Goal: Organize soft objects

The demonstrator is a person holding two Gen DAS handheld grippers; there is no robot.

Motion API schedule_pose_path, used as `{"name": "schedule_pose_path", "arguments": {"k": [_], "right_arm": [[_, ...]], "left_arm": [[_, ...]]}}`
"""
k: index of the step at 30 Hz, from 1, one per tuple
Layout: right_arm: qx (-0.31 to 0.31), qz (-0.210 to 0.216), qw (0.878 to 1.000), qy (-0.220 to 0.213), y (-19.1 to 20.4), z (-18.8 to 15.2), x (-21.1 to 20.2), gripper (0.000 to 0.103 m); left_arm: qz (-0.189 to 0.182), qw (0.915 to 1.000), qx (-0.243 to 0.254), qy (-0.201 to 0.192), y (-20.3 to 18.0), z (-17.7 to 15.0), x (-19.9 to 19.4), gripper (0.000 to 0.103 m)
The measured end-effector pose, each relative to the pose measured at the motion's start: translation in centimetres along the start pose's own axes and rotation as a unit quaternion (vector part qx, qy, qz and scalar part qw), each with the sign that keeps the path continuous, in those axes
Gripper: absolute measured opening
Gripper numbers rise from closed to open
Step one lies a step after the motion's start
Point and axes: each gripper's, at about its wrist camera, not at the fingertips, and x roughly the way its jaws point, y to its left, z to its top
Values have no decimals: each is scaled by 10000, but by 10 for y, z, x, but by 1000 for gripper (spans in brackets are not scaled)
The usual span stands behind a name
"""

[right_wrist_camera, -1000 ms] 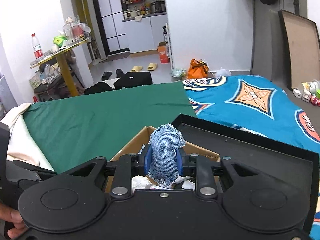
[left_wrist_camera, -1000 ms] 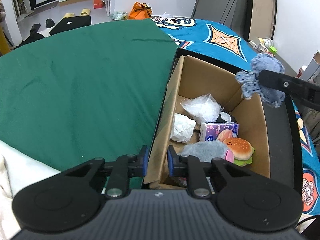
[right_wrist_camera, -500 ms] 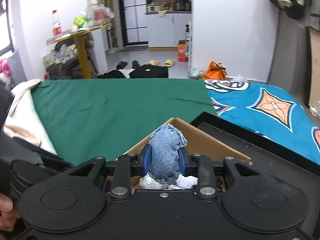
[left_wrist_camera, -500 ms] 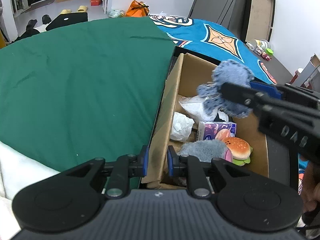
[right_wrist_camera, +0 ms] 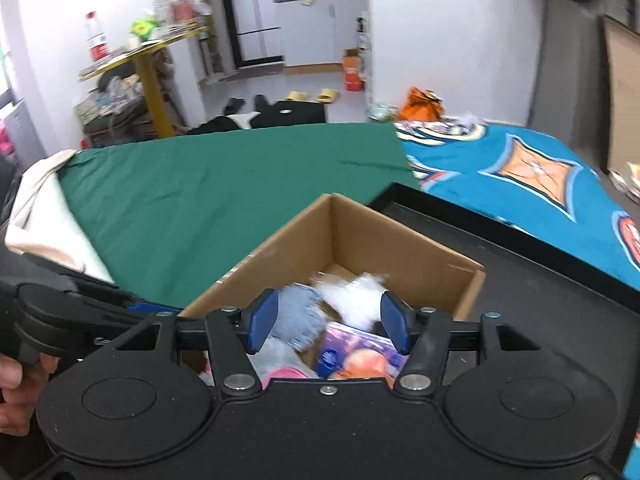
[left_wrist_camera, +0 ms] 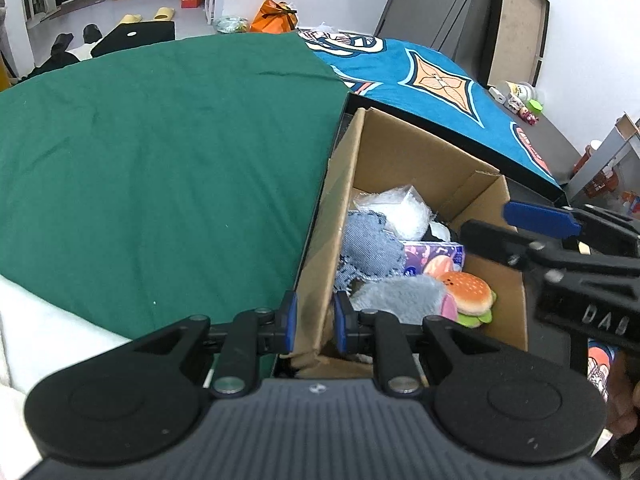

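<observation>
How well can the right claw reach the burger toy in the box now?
Probably yes. The right claw is open and empty above the cardboard box, whose top is open. The burger toy lies on top of the pile, with only the grey plush touching its side.

You are working in someone's home, a lived-in studio flat. Beyond the far edge of the green sheet [right_wrist_camera: 224, 184] you can see slippers [right_wrist_camera: 316, 95] and black shoes [right_wrist_camera: 244, 103] left on the pale floor, and an orange bag [right_wrist_camera: 425, 102] against the white wall. At the back stands a kitchenette with white cabinets [right_wrist_camera: 320, 28] and jars on its counter. To your left, a yellow table [right_wrist_camera: 148, 56] carries a water bottle [right_wrist_camera: 95, 38] and clutter. A blue patterned blanket [left_wrist_camera: 436, 80] lies beside the sheet.
</observation>
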Motion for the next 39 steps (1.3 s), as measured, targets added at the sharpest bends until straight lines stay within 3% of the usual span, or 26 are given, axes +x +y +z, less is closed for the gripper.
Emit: {"name": "schedule_pose_path", "arguments": {"k": [6, 9, 11, 16, 18, 27, 31, 39], "right_arm": [[919, -286, 9953, 123, -23, -10, -20, 58], [1274, -522, 9903, 204, -29, -21, -29, 66], [1450, -656, 9870, 208, -33, -29, -39, 78], [1867, -938, 9778, 169, -44, -44, -64, 82], [2001, -975, 9749, 92, -45, -47, -76, 89], [2428, -1151, 9630, -205, -47, -63, -124, 103], [2561, -1260, 9579, -305, -48, -70, -142, 103], [2679, -1435, 9521, -341, -43, -82, -162, 103]], "left_arm": [[15, 9998, 177, -58, -9, -4, -17, 19], [5, 9998, 188, -106, -12, -5, -26, 20], [-47, 9996, 195, -179, -14, -5, -35, 21], [-137, 9989, 358, -270, -25, -5, -52, 23], [-166, 9986, 413, -273, -31, -6, -57, 23], [-318, 9970, 603, -356, -57, -14, -84, 55], [-343, 9965, 656, -387, -66, -19, -95, 65], [-333, 9935, 983, -473, -87, -28, -121, 68]]}}
